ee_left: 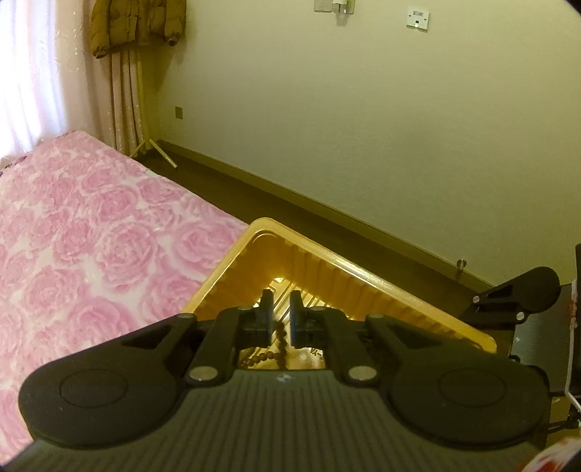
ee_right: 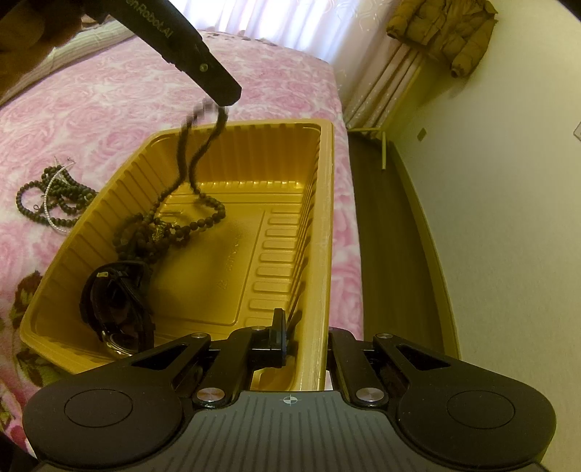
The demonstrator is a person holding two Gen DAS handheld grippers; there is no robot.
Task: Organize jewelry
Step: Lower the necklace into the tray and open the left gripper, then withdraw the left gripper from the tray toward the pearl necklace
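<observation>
Nearest me are my own tongs. My right tongs (ee_right: 303,326) are clamped on the tray's right wall, one finger inside the tray and the other hidden behind the rim. My left tongs (ee_left: 281,301) point down into the tray with their jaws a little apart. A strand of beads (ee_right: 203,145) runs between them. I cannot see the pads pressing on it, though from the right view it hangs from their tip in two blurred lines.

The pale wall (ee_left: 363,127) fills the far side, with dark floor (ee_right: 385,236) along its foot. The bed (ee_left: 90,236) under a pink rose cover takes up the rest. A curtain (ee_left: 32,72) hangs at its head. Beside the curtain a brown jacket (ee_right: 443,29) hangs high up.

The gold tray (ee_right: 323,181) lies on the bed at the edge nearest the floor, ribbed inside. The strand's lower end drops into the tray's far left part and joins a heap (ee_right: 159,232) of dark beads there. Just nearer me in the same tray lies a black watch (ee_right: 116,301), its strap curled, touching the heap's near edge.

Outside the tray, just beside its left wall, more dark beads (ee_right: 25,203) lie tangled on the cover. A thin white strand (ee_right: 51,203) lies across them.
</observation>
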